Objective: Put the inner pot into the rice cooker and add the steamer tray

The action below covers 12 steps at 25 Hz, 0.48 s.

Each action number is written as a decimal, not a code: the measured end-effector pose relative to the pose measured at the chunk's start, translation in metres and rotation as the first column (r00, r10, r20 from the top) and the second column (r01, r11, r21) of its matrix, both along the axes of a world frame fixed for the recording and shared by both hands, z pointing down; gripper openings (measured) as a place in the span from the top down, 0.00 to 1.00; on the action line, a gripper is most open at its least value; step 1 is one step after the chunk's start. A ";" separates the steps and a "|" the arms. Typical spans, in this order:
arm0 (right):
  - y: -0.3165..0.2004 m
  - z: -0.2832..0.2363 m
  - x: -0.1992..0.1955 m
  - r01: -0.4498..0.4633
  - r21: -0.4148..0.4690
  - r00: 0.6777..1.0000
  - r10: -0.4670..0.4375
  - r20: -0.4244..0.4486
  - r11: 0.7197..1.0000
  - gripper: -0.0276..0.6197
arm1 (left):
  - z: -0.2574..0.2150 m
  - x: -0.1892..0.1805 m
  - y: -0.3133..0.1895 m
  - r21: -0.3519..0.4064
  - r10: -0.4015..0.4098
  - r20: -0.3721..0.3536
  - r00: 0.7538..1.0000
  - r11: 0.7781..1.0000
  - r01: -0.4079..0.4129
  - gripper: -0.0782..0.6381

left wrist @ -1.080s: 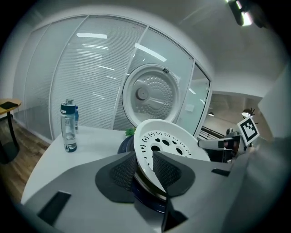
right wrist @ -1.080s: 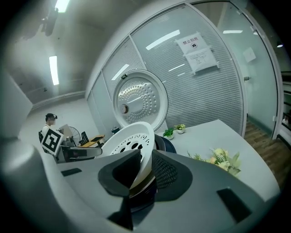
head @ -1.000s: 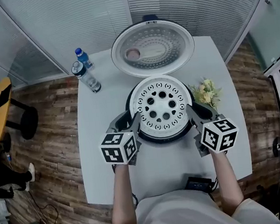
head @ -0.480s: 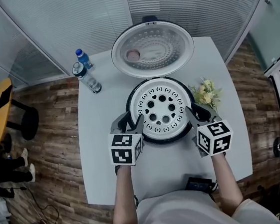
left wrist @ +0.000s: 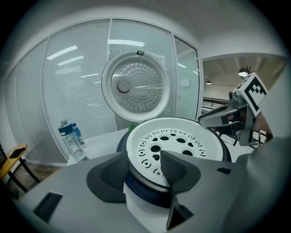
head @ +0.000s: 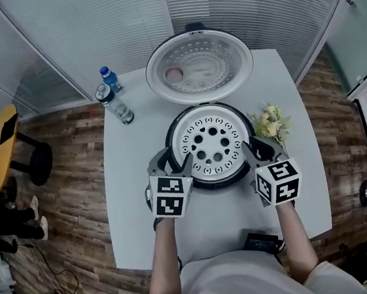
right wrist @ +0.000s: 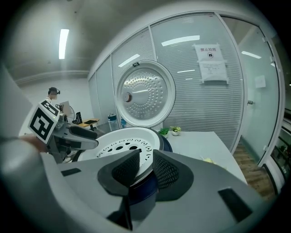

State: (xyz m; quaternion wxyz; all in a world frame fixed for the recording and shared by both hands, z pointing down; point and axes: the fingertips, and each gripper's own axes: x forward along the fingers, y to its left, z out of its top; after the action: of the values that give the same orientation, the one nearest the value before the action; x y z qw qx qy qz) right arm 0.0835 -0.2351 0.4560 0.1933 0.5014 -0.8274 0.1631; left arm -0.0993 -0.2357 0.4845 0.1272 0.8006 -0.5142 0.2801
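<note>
**Steamer tray seated in the open rice cooker, a gripper at either side of its rim.**

The white, hole-patterned steamer tray (head: 211, 142) lies level in the mouth of the dark rice cooker (head: 214, 183), which stands mid-table (head: 135, 181) with its round lid (head: 199, 65) swung up behind it. The left gripper (head: 177, 163) is at the tray's near-left rim: its jaws have just been opening and now stand wide, the rim between them but the pads clear of it. The right gripper (head: 250, 150) is at the near-right rim, its jaws narrow and closed on the tray's thin edge. Whatever lies under the tray is hidden. Two water bottles (head: 114, 101) stand at the table's far-left corner, and a small bunch of flowers (head: 269, 121) lies just right of the cooker.
</note>
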 end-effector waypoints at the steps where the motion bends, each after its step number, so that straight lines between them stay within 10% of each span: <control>1: 0.000 -0.001 0.000 0.000 0.002 1.000 0.000 0.004 1.000 0.82 | 0.000 -0.001 -0.001 -0.002 -0.003 -0.004 1.000 1.000 0.003 0.59; 12: 0.006 -0.015 0.006 -0.050 0.028 0.989 0.046 0.138 0.998 0.83 | -0.031 -0.004 0.011 0.092 -0.033 -0.224 0.974 0.994 0.055 0.63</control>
State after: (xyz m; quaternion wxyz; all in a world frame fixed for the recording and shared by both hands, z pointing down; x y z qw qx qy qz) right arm 0.0897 -0.2295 0.4413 0.1241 0.5118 -0.8288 0.1890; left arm -0.1034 -0.2250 0.4532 0.1510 0.8206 -0.5273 0.1604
